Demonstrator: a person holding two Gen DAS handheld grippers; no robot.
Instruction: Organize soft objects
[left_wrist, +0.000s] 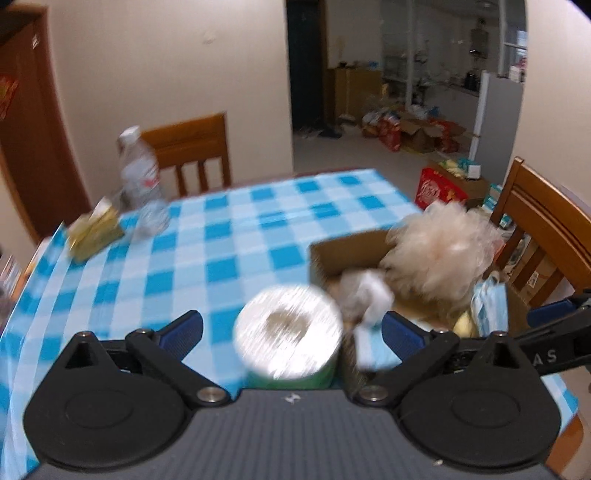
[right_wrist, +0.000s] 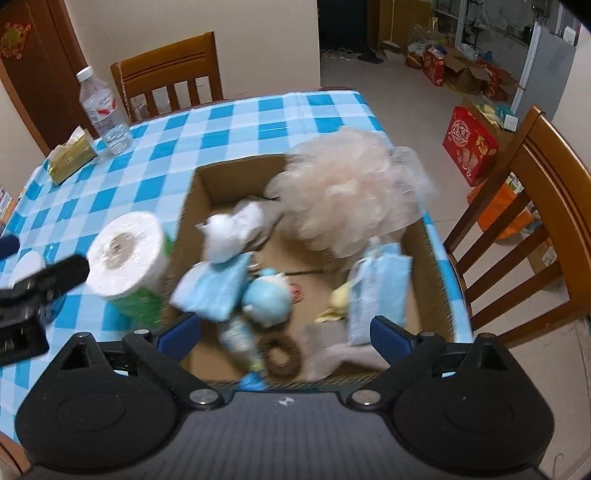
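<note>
Several soft objects gathered in one cardboard box (right_wrist: 430, 258) at the right-hand end of the table, evidently the collecting point: peach mesh bath pouf (right_wrist: 343, 199) heaped over the far right corner, too bulky to sit below the rim; white crumpled piece (right_wrist: 229, 232) mid-box; blue face mask (right_wrist: 380, 288) draped by the right wall; blue plush toy (right_wrist: 269, 299), brown hair tie (right_wrist: 279, 356), pale blue folded pack (right_wrist: 214, 288) and small yellow item (right_wrist: 338, 301) on the floor of the box, loosely piled rather than stacked. One toilet roll (left_wrist: 288, 332), green-wrapped, upright on the checked tablecloth (left_wrist: 207, 236) just beside the left wall of the box, not yet inside; judged next in line for sorting. Left gripper (left_wrist: 291, 328) spread wide, nothing clamped, roll between the blue pads with no sure contact, motion blur preventing certainty. Right gripper (right_wrist: 284, 332) likewise released and empty, poised over the near edge of the box. Farther off, unsorted and not soft: water bottle (right_wrist: 101, 107) and tissue pack (right_wrist: 72, 155) near the far left corner; wooden chairs (right_wrist: 170, 74) around the table.
</note>
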